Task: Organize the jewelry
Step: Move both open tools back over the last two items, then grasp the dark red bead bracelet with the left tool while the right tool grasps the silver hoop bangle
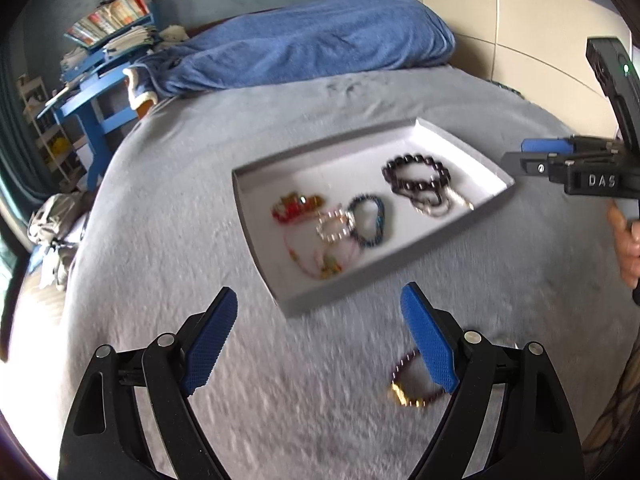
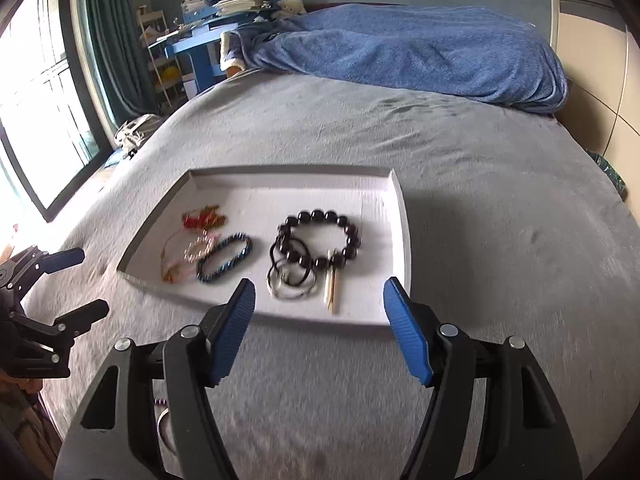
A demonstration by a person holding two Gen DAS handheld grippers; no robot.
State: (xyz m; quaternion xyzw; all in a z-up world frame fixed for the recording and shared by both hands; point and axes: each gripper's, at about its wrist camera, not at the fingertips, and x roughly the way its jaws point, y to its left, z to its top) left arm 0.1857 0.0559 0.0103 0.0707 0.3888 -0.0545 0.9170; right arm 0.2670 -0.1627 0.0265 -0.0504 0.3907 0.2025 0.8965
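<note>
White tray (image 2: 403, 240) on the grey bed (image 2: 480, 208), holding a black bead bracelet (image 2: 320, 240), blue bracelet (image 2: 224, 258), hair ties (image 2: 290, 276), red trinket (image 2: 202, 216); one dark bracelet (image 1: 412, 384) on the bed outside the tray, beside the left gripper (image 1: 320, 336), jaws spread, empty; right gripper (image 2: 319, 328), jaws spread, empty.

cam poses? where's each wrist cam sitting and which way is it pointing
Left wrist: above the grey bed, facing the white tray and blue blanket; own left gripper open, a dark bracelet on the bed by its finger; right gripper and a hand at right.
Right wrist: over the tray's near edge, facing the large black bead bracelet; own right gripper open; left gripper at left.
Shared: tray, its bracelets, blanket, blue desk.
</note>
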